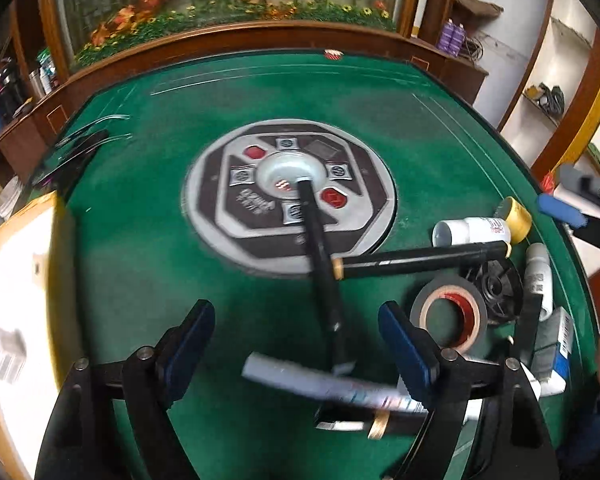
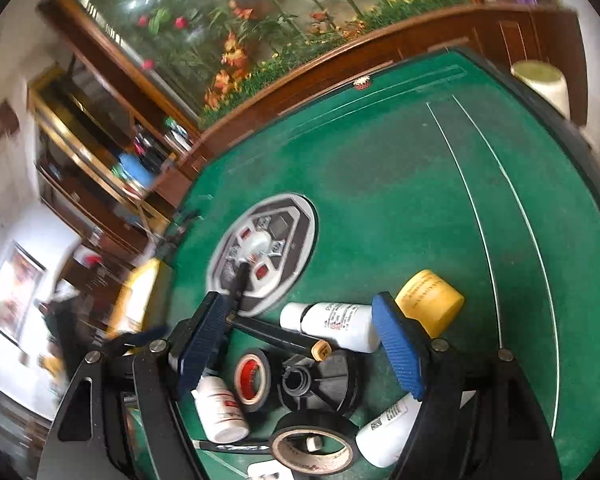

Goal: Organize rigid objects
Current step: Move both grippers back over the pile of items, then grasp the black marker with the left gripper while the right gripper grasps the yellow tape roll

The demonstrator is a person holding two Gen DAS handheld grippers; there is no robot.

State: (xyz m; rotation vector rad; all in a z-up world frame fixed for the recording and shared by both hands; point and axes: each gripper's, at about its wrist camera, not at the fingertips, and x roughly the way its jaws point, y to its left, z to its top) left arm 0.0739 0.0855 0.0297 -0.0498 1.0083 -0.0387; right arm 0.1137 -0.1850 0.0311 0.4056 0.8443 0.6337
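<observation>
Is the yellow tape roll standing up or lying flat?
Lying flat: in the right wrist view the yellow tape roll rests on its round face beside a tipped white bottle.

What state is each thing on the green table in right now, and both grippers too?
Left gripper: open, nothing held.
Right gripper: open, nothing held.
Yellow-capped white bottle: lying on its side, cap on.
Long black tube: lying flat, crossing the other black tube.
Red-cored tape roll: standing on edge.
Black tape roll: lying flat.
Black spool: lying flat.
Green table: bare at the far side.
</observation>
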